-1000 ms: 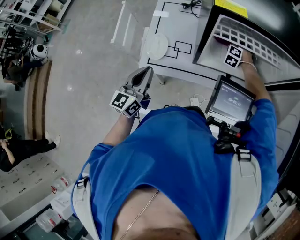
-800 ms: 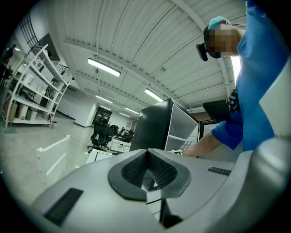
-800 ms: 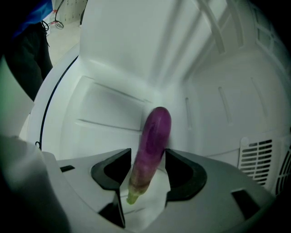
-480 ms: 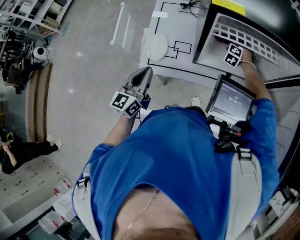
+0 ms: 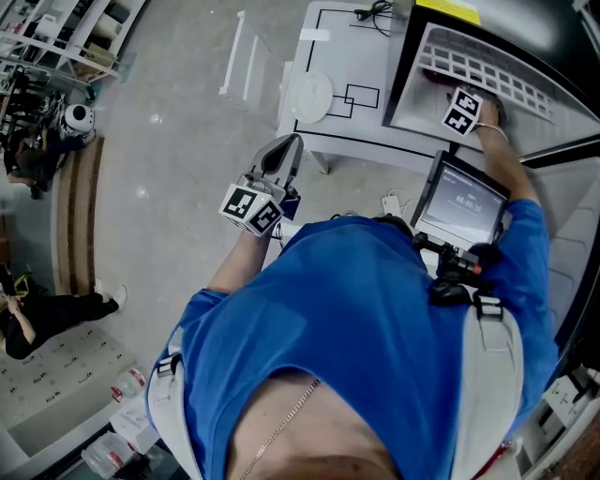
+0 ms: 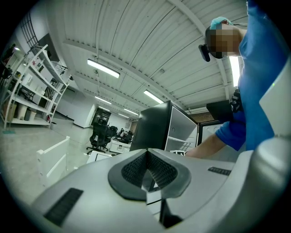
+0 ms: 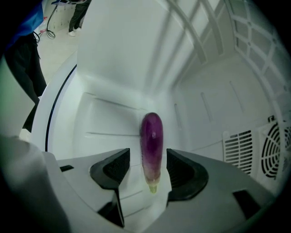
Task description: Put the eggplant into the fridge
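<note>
A purple eggplant (image 7: 151, 145) lies on the white floor of the fridge (image 5: 410, 70), its pale stem end toward the camera. My right gripper (image 7: 148, 160) reaches into the fridge under the wire shelf (image 5: 487, 66). It is open: its jaws stand on either side of the eggplant with a gap on both sides. In the head view only its marker cube (image 5: 461, 111) shows. My left gripper (image 5: 289, 148) is shut and empty, held level in front of the person, away from the fridge. Its pads (image 6: 136, 170) press together.
The black fridge stands on a white table (image 5: 352, 56) with black lines, beside a round white plate (image 5: 309, 95). A screen (image 5: 461, 201) hangs at the person's chest. Vent grilles (image 7: 238, 145) line the fridge's back wall. Shelving (image 5: 56, 28) and another person (image 5: 42, 309) are at the left.
</note>
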`<state>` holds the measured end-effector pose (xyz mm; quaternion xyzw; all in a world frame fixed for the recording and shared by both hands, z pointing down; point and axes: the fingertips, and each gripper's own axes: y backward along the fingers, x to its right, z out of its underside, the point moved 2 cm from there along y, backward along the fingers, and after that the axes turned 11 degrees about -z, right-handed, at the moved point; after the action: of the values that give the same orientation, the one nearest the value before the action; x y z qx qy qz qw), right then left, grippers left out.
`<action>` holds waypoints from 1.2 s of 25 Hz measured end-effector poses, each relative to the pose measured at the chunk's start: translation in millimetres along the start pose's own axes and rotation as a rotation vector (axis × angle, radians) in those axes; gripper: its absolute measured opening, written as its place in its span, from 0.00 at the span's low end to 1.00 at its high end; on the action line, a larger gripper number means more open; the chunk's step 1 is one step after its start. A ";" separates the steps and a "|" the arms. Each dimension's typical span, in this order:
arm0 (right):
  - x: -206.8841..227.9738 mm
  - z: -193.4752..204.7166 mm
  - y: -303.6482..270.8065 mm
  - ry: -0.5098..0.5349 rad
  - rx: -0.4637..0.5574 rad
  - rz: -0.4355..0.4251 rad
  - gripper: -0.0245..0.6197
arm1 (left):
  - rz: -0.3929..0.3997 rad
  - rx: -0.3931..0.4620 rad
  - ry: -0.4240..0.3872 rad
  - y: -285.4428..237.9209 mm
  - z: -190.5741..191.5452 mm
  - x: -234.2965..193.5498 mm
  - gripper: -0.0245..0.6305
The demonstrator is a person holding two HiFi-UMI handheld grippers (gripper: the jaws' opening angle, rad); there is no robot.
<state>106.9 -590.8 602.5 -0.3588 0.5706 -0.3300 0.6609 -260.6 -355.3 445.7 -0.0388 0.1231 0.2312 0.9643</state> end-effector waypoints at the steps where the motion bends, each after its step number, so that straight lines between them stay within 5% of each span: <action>1: -1.9 -1.0 0.8 -0.003 0.005 0.006 0.39 | 0.003 0.001 0.001 -0.8 1.5 0.0 0.05; 10: -26.5 -0.8 60.0 -0.085 0.024 0.130 0.39 | 0.073 0.010 0.011 20.3 -10.5 29.6 0.05; 15: -45.6 -1.8 79.3 -0.237 0.044 0.164 0.39 | 0.089 0.010 0.028 27.4 -10.4 39.6 0.05; 25: -94.2 -35.6 150.2 -0.595 0.281 0.236 0.39 | 0.150 0.000 0.016 39.4 -14.5 65.5 0.05; 30: -122.8 -49.9 190.8 -0.686 0.400 0.247 0.30 | 0.172 -0.001 0.023 45.4 -15.5 79.9 0.05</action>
<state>46.4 -391.7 499.0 -0.2413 0.2806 -0.2140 0.9040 -215.8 -282.1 409.5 -0.0312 0.1370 0.3127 0.9394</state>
